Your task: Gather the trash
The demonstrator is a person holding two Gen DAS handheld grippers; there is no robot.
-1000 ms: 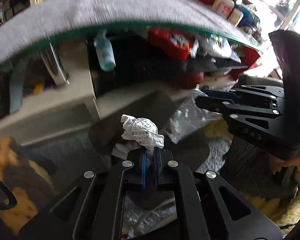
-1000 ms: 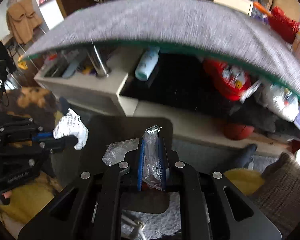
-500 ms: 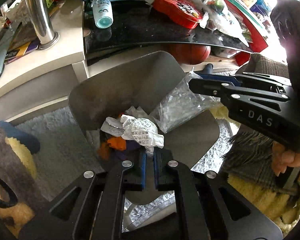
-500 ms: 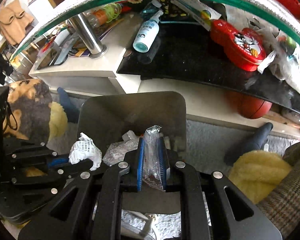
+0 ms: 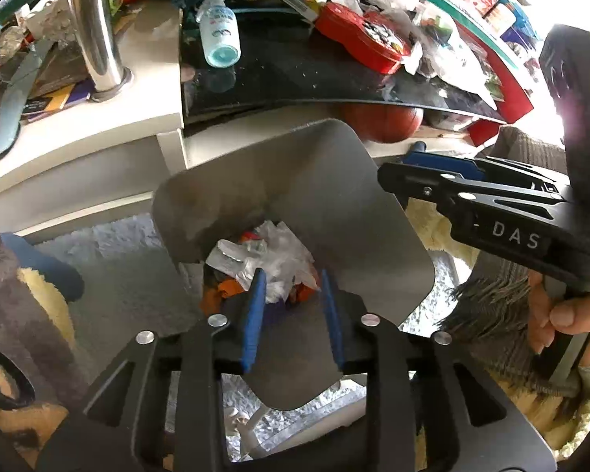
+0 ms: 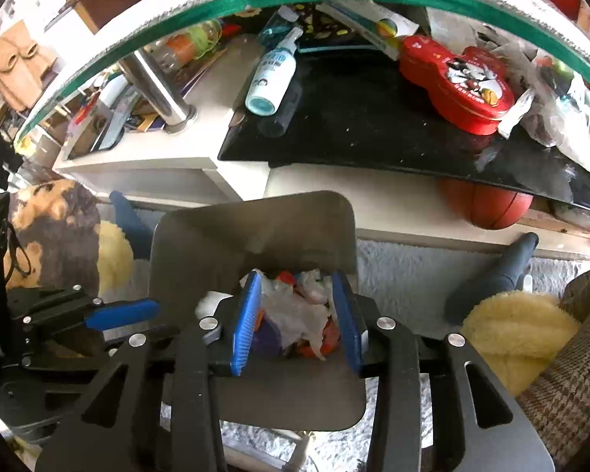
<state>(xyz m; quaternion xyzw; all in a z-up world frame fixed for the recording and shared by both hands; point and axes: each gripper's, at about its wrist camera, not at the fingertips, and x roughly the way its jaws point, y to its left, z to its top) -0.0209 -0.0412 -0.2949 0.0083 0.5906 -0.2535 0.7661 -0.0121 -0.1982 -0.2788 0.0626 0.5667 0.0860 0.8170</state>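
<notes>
Released since earlier: crumpled paper, clear wrapper, now in grey metal flap-top bin point(image 5: 334, 196). Left gripper point(image 5: 293, 310), right gripper point(image 6: 297, 318): spread, empty. More trash unconfirmed.

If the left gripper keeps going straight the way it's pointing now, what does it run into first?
Most likely the pile of trash inside the gray bin. The left gripper is open, empty and aimed down into the bin's mouth, with crumpled plastic and paper showing between its fingers. Depth is hard to judge through the fisheye.
</notes>
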